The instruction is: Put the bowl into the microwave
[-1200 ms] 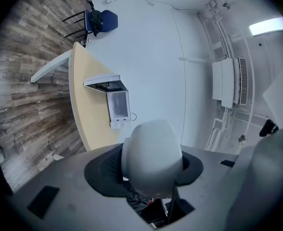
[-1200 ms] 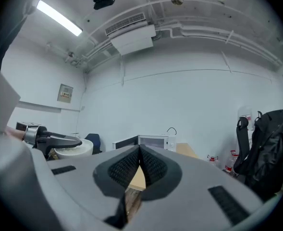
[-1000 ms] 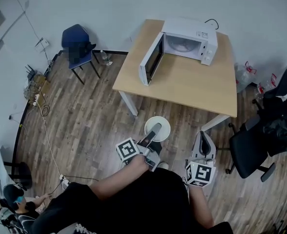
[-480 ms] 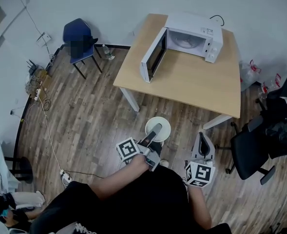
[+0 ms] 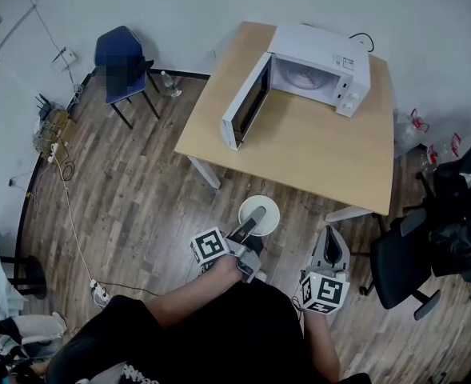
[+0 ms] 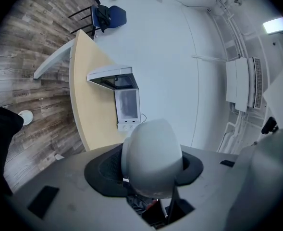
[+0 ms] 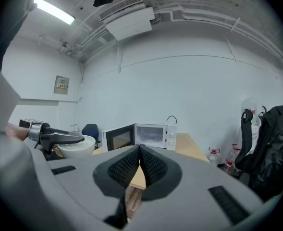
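Observation:
A white bowl (image 5: 259, 212) hangs over the wooden floor in front of the table, with my left gripper (image 5: 253, 218) shut on its rim. In the left gripper view the bowl (image 6: 151, 163) fills the space between the jaws. The white microwave (image 5: 315, 66) stands at the back of the light wooden table (image 5: 331, 150), its door (image 5: 243, 106) swung wide open to the left. My right gripper (image 5: 331, 249) is held low on the right, shut with nothing in it. The right gripper view shows the bowl (image 7: 76, 147) at left and the microwave (image 7: 151, 136) ahead.
A blue chair (image 5: 121, 69) stands by the wall at the far left. A black office chair (image 5: 403, 266) with dark bags stands right of the table. Cables and a power strip (image 5: 99, 293) lie on the floor at left. Water bottles (image 5: 427, 146) stand by the right wall.
The view has shifted a little and the table with the microwave sits slightly lower and closer in the head view. Both grippers hold the same pose, the bowl still gripped.

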A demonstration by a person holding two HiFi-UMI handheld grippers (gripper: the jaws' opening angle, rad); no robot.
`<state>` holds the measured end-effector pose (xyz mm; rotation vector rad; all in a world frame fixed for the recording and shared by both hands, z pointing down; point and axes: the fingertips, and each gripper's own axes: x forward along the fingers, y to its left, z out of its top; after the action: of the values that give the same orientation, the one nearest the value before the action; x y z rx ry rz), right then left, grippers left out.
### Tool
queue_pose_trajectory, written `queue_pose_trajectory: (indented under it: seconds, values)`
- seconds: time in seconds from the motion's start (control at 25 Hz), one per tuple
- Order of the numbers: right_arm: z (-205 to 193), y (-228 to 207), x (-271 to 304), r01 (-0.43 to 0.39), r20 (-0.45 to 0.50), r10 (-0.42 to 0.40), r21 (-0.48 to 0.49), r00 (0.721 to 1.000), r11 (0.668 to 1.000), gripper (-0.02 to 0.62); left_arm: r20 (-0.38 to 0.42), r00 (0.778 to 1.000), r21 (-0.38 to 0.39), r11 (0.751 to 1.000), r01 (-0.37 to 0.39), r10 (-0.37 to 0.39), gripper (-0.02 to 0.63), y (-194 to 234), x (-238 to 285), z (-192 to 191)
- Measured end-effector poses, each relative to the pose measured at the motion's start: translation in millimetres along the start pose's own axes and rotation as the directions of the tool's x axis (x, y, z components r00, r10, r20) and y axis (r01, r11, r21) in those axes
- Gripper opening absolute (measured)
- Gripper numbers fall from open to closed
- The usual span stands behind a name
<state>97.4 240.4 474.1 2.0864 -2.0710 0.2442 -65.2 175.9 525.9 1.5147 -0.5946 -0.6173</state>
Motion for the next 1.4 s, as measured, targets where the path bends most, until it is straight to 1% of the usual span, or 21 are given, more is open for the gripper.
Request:
queue_pose_trajectory:
  seconds: [0.08, 0.16, 0.24, 0.36, 0.4, 0.56, 0.76, 0.84, 0.96, 1.08, 1.2, 1.28, 1.4]
  values:
    - [4.4, -3.9, 22.6, -0.006, -0.008, 0.006, -0.006, 1.000, 1.000, 0.061, 0.003, 1.000, 0.009, 1.000, -0.009, 0.009, 0.216, 4.9, 18.4, 14.1]
    - [9.6, -11.1, 46.7, -0.006, -0.025, 0.006, -0.021, 1.000, 1.000, 0.061, -0.006, 1.000, 0.013, 1.000, 0.005, -0.005, 0.216, 7.2, 44.0, 24.6]
    - [17.8, -15.8, 70.4, -0.011, -0.040, 0.009, -0.039, 0.999, 0.999, 0.061, -0.025, 1.000, -0.001, 1.000, 0.017, -0.017, 0.216, 8.4, 68.9, 33.1]
    - [34.2, -14.2, 109.2, -0.029, -0.046, 0.027, -0.054, 0.999, 0.998, 0.061, -0.059, 0.997, 0.016, 0.999, -0.042, 0.043, 0.216, 18.6, 95.3, 53.3]
    - [40.4, -14.9, 122.5, -0.032, -0.047, 0.029, -0.060, 0.998, 0.998, 0.061, -0.067, 0.996, 0.015, 0.999, -0.051, 0.052, 0.216, 20.5, 105.7, 59.8]
    - [66.0, -17.9, 162.9, -0.016, -0.038, 0.012, -0.106, 0.999, 0.994, 0.061, -0.090, 0.995, -0.042, 0.998, -0.050, 0.046, 0.216, 23.3, 143.4, 77.3]
    - [81.2, -13.8, 210.3, -0.017, -0.056, 0.009, -0.130, 0.998, 0.991, 0.061, -0.124, 0.991, -0.065, 0.996, -0.054, 0.046, 0.216, 28.2, 182.1, 104.0]
    - [80.5, -18.9, 222.6, 0.006, -0.064, -0.013, -0.112, 0.998, 0.994, 0.061, -0.148, 0.988, -0.056, 0.997, -0.061, 0.052, 0.216, 33.2, 198.5, 110.6]
    - [74.7, -26.6, 234.0, 0.045, -0.071, -0.048, -0.051, 0.996, 0.998, 0.061, -0.184, 0.982, -0.063, 0.996, -0.063, 0.051, 0.216, 40.8, 221.2, 115.4]
    - [69.2, -30.8, 242.6, 0.039, -0.112, -0.042, -0.027, 0.993, 0.999, 0.061, -0.206, 0.976, -0.084, 0.993, -0.081, 0.062, 0.216, 44.9, 239.1, 114.7]
    - [71.0, -36.8, 253.9, 0.044, -0.110, -0.044, -0.005, 0.993, 0.999, 0.061, -0.257, 0.961, -0.040, 0.993, -0.115, 0.101, 0.216, 53.6, 258.8, 111.9]
    - [73.4, -38.7, 261.3, 0.045, -0.098, -0.043, 0.019, 0.994, 0.999, 0.061, -0.250, 0.963, -0.038, 0.993, -0.115, 0.102, 0.216, 59.5, 274.7, 117.1]
    - [69.9, -39.4, 271.4, 0.023, -0.102, -0.021, 0.019, 0.995, 1.000, 0.061, -0.204, 0.973, -0.051, 0.992, -0.120, 0.107, 0.216, 69.0, 294.8, 128.5]
